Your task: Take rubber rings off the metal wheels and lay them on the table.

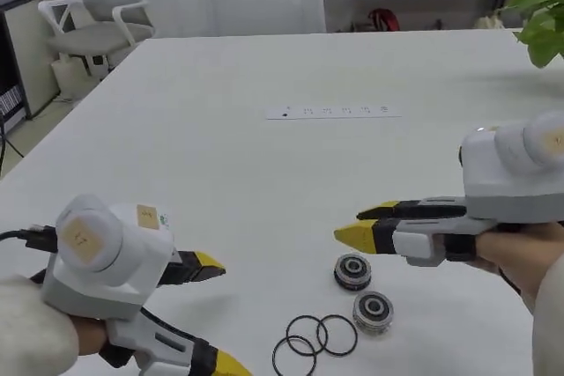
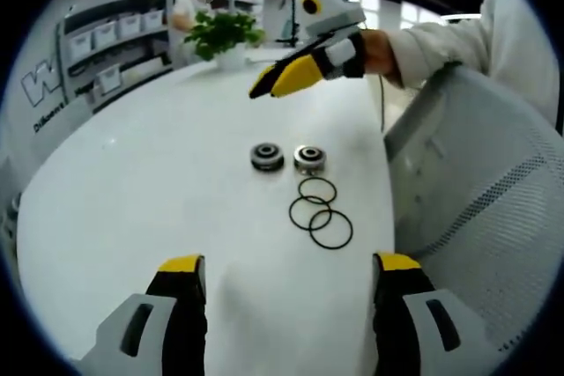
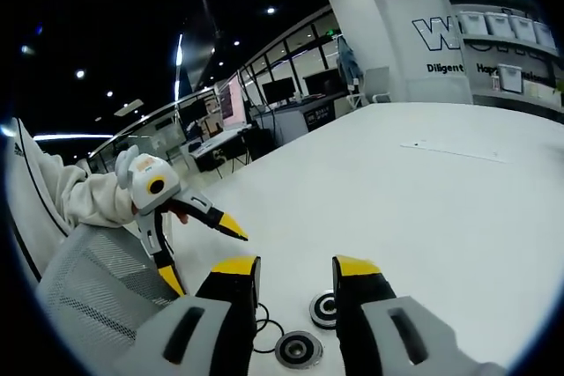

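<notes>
Two metal wheels lie near the table's front edge. The farther wheel point(image 1: 352, 271) point(image 2: 267, 157) point(image 3: 323, 307) has a dark band round its rim. The nearer wheel point(image 1: 373, 311) point(image 2: 309, 158) point(image 3: 298, 349) looks bare silver. Three black rubber rings point(image 1: 308, 334) point(image 2: 317, 213) lie flat and overlapping on the table beside the wheels. My left gripper point(image 1: 220, 314) point(image 2: 289, 263) point(image 3: 208, 261) stands wide open left of the rings, holding nothing. Hovering just above and behind the wheels, my right gripper point(image 1: 357, 224) point(image 2: 273, 85) point(image 3: 296, 269) is open by a narrower gap, also without anything between its jaws.
The white table point(image 1: 264, 165) carries a small printed label strip point(image 1: 333, 111) at its middle. A potted plant point(image 1: 542, 15) stands at the far right edge. A chair point(image 1: 88, 28) and shelving stand beyond the far side. A mesh chair back point(image 2: 476, 191) is close behind the near edge.
</notes>
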Demonstrator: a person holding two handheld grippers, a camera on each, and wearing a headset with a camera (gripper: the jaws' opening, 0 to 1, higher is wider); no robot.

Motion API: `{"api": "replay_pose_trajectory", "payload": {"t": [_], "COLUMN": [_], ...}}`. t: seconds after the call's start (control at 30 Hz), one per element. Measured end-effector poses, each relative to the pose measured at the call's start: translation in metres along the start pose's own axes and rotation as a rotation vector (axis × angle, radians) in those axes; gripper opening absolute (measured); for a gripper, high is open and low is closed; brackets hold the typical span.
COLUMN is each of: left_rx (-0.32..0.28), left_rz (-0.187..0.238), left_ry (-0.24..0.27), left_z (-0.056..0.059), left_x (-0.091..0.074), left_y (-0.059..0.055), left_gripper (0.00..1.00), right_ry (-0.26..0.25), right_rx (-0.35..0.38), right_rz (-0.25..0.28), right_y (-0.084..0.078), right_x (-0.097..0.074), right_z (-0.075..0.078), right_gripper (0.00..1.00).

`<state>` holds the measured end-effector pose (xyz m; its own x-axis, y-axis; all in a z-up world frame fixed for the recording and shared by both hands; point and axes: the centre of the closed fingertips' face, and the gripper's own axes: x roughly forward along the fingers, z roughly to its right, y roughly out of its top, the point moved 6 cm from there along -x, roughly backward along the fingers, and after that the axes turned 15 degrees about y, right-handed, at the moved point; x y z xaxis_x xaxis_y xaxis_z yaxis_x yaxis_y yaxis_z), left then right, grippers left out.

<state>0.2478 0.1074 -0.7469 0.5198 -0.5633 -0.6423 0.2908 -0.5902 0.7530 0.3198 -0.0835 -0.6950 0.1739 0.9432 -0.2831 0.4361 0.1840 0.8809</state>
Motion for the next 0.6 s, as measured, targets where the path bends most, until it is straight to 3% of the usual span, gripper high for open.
{"api": "replay_pose_trajectory", "payload": {"t": [0.37,0.6], "left_rx": [-0.019,-0.056], "left_rz": [0.021,0.059], "left_ry": [0.023,0.067], "left_z": [-0.006,-0.015], "left_x": [-0.004,-0.011], "left_y": [0.003,0.010], "left_gripper": [0.79,0.80], "right_ry": [-0.061,-0.085], "right_rx": [0.022,0.039], "right_rz": [0.059,0.043], "right_y": [0.004,-0.004], "right_x": [-0.015,-0.019], "right_z": [0.011,0.019], "right_gripper": [0.34,0.35]}}
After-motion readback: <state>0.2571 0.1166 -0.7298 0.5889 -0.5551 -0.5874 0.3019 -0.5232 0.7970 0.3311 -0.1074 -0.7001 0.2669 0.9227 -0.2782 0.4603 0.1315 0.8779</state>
